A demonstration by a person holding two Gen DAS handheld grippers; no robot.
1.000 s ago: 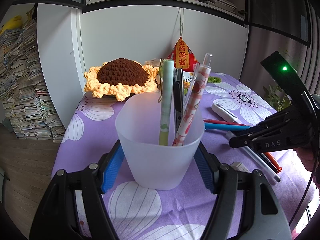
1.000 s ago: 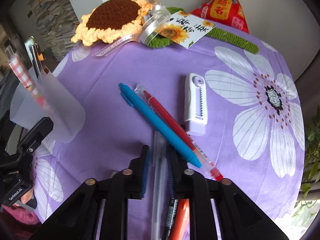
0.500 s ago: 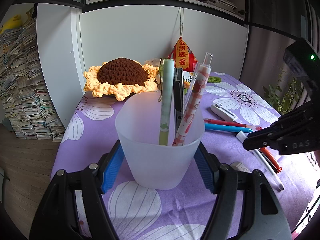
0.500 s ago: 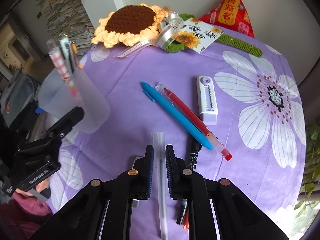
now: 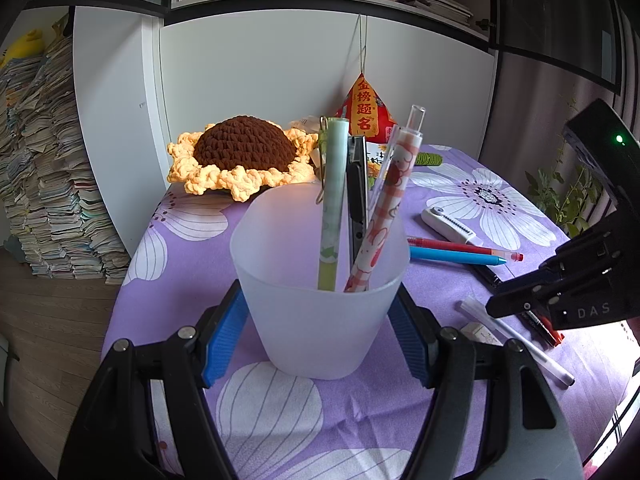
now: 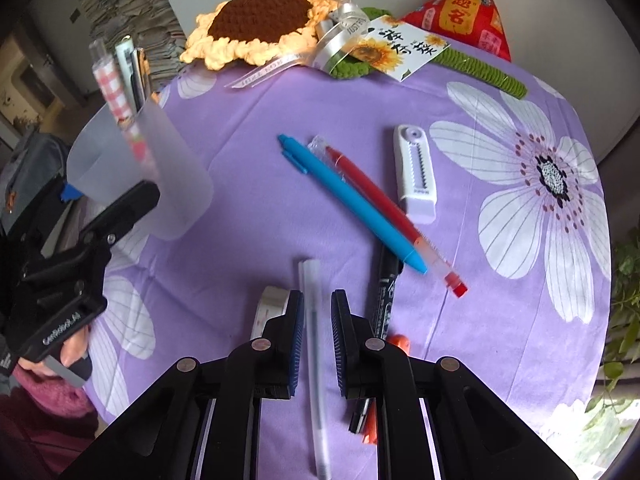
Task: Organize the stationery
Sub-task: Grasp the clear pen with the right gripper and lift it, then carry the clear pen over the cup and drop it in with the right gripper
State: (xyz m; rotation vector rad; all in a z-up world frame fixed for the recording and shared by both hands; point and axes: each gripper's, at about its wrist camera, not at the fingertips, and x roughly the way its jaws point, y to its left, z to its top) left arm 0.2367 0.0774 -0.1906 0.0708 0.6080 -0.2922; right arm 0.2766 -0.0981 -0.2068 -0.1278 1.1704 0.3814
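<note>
A frosted plastic cup [image 5: 320,280] stands on the purple flowered cloth and holds several pens; it also shows in the right wrist view [image 6: 160,184]. My left gripper [image 5: 320,320] is shut on the cup, its blue pads against both sides. My right gripper [image 6: 316,312] is open above a clear white pen [image 6: 314,340] that lies on the cloth between its jaws; the pen also shows in the left wrist view [image 5: 516,340]. A blue pen [image 6: 348,196] and a red pen [image 6: 392,208] lie side by side beyond it.
A white correction tape [image 6: 414,168], a black marker [image 6: 386,300], an orange pen [image 6: 370,420] and a white eraser [image 6: 270,304] lie near the pens. A crochet sunflower [image 6: 260,20], a red pouch [image 6: 468,4] and a card sit at the back. The table edge is at the right.
My right gripper has risen and drawn back, and its jaws have opened wider; the clear pen lies on the cloth. The left gripper and the cup have not moved.
</note>
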